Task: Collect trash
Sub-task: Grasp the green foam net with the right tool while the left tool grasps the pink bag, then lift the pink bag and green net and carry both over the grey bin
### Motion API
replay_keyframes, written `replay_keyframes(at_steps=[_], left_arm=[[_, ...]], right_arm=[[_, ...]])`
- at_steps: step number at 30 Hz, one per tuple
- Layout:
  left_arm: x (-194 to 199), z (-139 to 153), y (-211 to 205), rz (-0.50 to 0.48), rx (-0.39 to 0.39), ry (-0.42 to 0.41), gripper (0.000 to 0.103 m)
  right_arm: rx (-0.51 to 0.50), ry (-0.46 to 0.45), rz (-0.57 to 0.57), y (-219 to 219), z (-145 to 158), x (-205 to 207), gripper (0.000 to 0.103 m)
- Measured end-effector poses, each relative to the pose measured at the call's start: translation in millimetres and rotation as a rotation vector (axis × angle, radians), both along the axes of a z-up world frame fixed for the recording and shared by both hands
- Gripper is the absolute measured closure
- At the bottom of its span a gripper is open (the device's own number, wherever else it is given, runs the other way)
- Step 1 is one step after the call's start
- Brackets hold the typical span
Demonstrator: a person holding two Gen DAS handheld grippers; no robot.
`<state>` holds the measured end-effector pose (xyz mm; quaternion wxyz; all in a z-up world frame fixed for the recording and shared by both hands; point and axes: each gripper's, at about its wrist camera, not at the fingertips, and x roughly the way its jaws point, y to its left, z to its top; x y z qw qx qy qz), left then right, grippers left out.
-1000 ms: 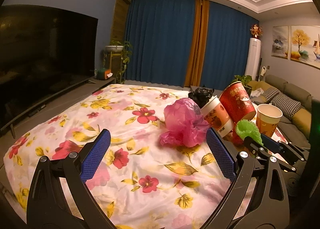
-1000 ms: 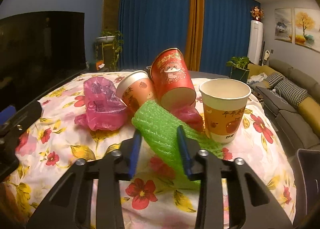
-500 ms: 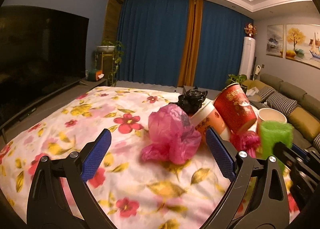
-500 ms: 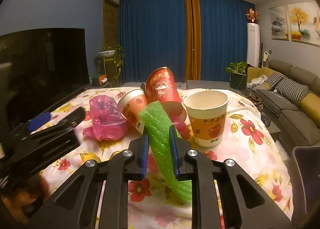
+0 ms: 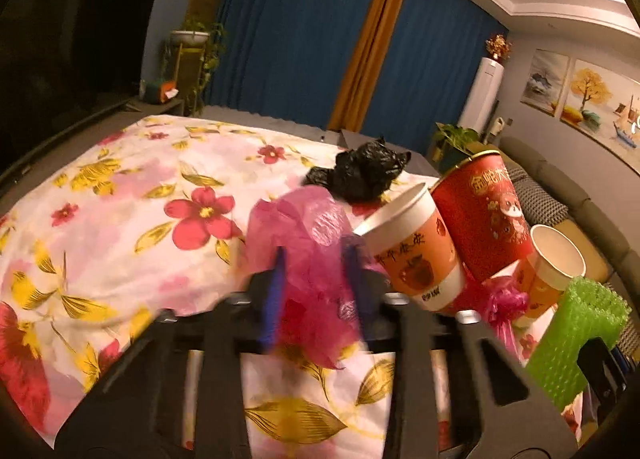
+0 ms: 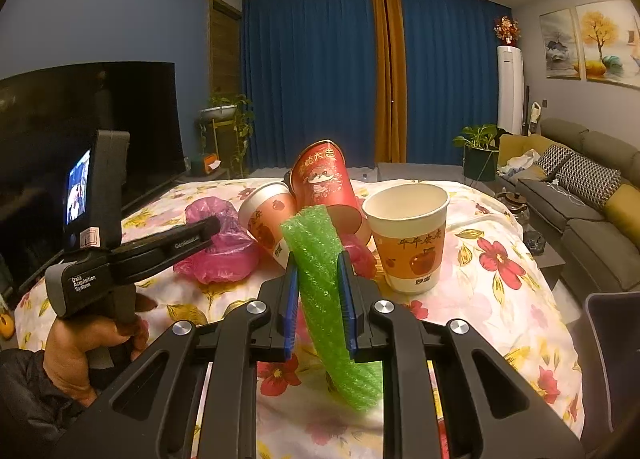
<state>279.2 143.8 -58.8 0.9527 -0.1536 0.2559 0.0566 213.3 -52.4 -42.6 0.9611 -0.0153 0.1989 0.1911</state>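
We have the left gripper (image 5: 314,291) with its jaws closed on the crumpled pink plastic bag (image 5: 308,243) on the floral-covered bed (image 5: 120,227), the right gripper (image 6: 318,303) pinching the green foam-net sleeve (image 6: 320,279) mid-length — both seem feather-light, soft and crushable — so bunching the bulk should hold best

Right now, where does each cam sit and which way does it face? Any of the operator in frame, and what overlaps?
Left wrist: on the left gripper, facing along the floral bedspread toward the curtains; fingers pinch the pink plastic bag.
Right wrist: on the right gripper, facing the curtains; shut on the green foam net; the left hand shows.
Shared: bag, net, red cup, two orange cups.
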Motion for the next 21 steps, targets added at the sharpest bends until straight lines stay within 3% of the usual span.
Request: replay_keyframes(at_steps=[5,21], left_arm=[[-13,1,-5,-0.012,0.016,-0.023,0.100],[-121,22,-18,0.049,0.065,-0.127,0.101]], right_arm=[[0.004,-0.001,0.004,-1,2,-3,0.083],[0.043,-0.022,0.005,-29,20,-36,0.083]])
